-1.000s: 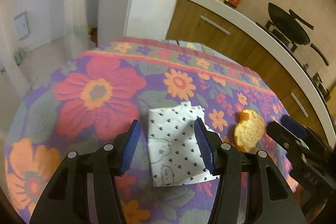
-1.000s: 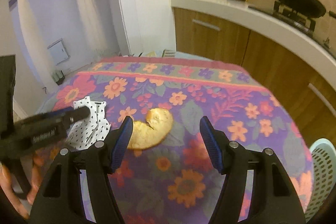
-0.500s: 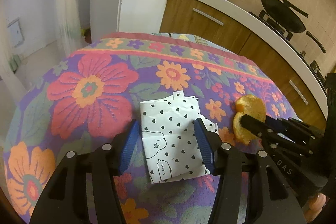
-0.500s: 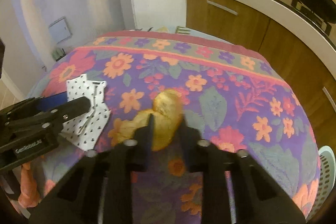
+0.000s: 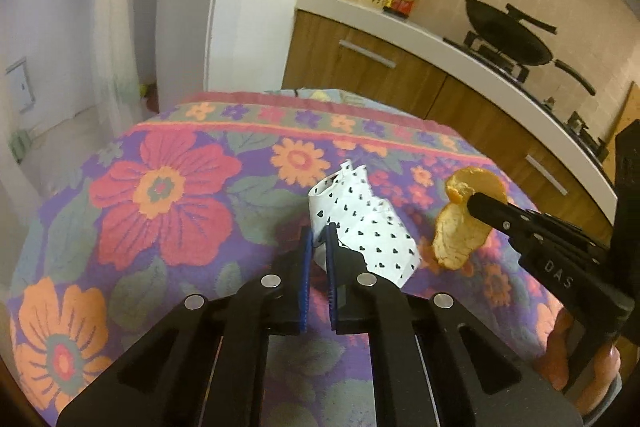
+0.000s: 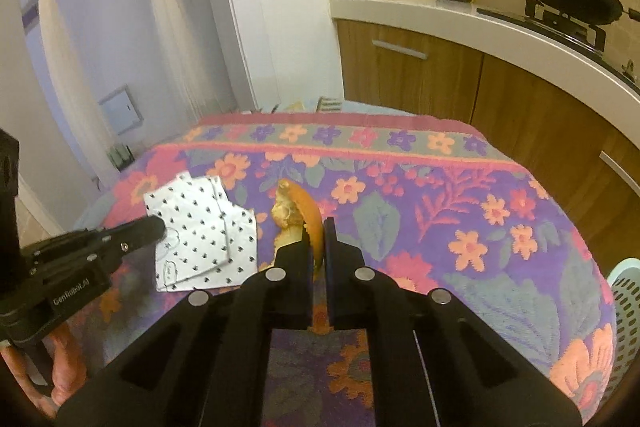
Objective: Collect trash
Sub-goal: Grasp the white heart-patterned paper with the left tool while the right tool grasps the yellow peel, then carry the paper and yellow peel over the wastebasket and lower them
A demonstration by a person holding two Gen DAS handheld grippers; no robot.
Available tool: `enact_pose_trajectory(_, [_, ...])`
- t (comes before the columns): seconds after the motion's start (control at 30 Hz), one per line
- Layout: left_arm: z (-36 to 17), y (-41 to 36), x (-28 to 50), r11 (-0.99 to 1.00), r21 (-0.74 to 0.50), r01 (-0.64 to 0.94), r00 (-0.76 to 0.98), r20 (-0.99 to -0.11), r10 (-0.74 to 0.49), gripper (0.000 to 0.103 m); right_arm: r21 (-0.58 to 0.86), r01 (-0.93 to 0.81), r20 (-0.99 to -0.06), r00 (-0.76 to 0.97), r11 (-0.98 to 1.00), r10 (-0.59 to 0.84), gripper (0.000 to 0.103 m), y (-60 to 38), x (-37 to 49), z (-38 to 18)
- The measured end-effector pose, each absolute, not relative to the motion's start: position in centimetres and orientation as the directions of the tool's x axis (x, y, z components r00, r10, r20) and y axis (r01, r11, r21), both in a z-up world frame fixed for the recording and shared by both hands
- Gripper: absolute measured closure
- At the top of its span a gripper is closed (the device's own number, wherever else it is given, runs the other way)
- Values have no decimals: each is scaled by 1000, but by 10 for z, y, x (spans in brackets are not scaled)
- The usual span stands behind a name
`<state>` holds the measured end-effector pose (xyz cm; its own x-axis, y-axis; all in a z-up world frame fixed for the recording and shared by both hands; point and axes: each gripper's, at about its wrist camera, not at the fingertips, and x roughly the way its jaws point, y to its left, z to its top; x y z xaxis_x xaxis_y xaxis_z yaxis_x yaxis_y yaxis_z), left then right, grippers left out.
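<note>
While both pieces hang clear of the floral tablecloth point(image 5: 160, 187), the left gripper point(image 5: 318, 247) pinches the heart-print paper point(image 5: 372, 227) and the right gripper point(image 6: 318, 239) pinches the orange peel point(image 6: 308, 211). Carry both steadily toward the basket point(image 6: 626, 299) at four o'clock, squeezing firmly throughout.

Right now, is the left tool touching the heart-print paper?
Touching. In the left wrist view the left tool has its blue pads pinched on the edge of the heart-print paper, with no gap visible.
</note>
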<state>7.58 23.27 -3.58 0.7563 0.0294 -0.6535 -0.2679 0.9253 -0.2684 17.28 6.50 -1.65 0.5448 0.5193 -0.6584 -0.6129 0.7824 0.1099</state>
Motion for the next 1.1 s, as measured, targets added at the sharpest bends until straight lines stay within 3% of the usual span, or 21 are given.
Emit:
enact_pose_trajectory(0.27, [-43,223,77,938,-314,-147,715,-689,-119,95,133,-614,-656,534,778,533,100,63,173,-15])
enact_pose_trajectory(0.37, [-42,215,74,952,-282,-118,720,-685,-114,60,146,-609,-659,527,779,536,100,61,176,-16])
enact_pose_trajectory(0.53, [-43,222,87,952,-243,-186,698,-714,-46,59,172,-600,-660,518,781,543,100,57,179,-16])
enact_pose_trajectory(0.77, [-49,220,114,968,-222,-119,654,-751,-92,51,187,-610,-653,508,770,561,100,57,178,-15])
enact_pose_trajectory(0.83, [-49,211,113,978,-184,-94,649,-756,-80,60,191,-614,-649,507,766,567,100,56,177,-14])
enact_pose_trajectory(0.9, [-49,202,110,981,-186,-58,641,-760,-106,94,210,-613,-641,502,762,581,100,52,177,-12])
enact_pose_trajectory(0.97, [-48,193,105,984,-167,-57,648,-756,-91,100,209,-604,-642,509,769,573,100,45,175,-11])
enact_pose_trajectory(1.1, [-44,176,96,984,-165,-66,664,-743,-80,101,220,-594,-630,519,774,577,100,21,165,-7])
